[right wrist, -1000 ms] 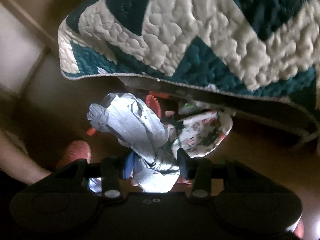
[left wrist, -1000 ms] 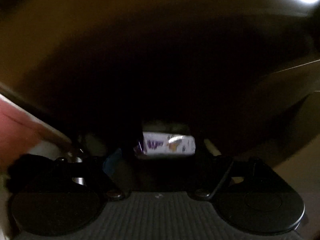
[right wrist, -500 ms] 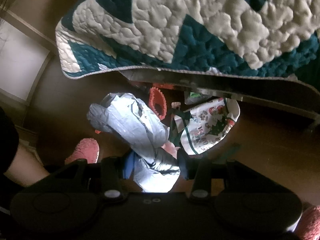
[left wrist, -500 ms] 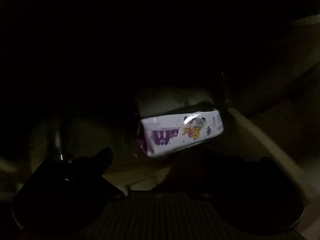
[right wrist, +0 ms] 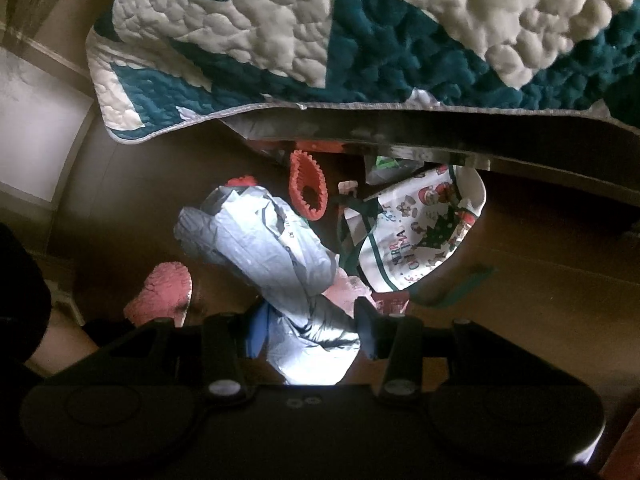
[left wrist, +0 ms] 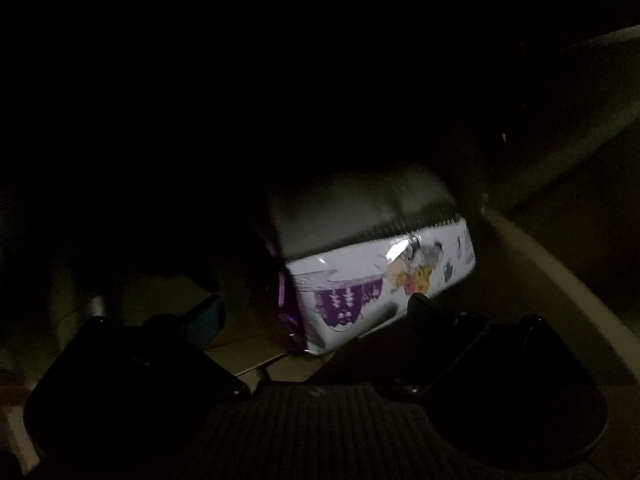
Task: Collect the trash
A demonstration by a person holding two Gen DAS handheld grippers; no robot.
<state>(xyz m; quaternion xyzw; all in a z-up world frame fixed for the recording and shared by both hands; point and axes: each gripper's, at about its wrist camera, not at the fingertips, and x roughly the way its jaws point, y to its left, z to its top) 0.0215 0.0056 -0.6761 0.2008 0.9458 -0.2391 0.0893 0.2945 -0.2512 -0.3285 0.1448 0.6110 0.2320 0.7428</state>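
Dimly lit, a purple-and-white wrapped pack (left wrist: 376, 292) lies on the floor between the spread fingers of the left gripper (left wrist: 316, 312).
Meanwhile the right gripper (right wrist: 310, 332) pinches a crumpled grey plastic bag (right wrist: 272, 256) near a Christmas tote (right wrist: 420, 232).

The left wrist camera sits low in near darkness, facing forward at close range onto a white-and-purple packet (left wrist: 380, 288). The right wrist camera looks down from higher up at a quilt edge (right wrist: 320, 40) and floor (right wrist: 540, 280). No shared ground is discernible.
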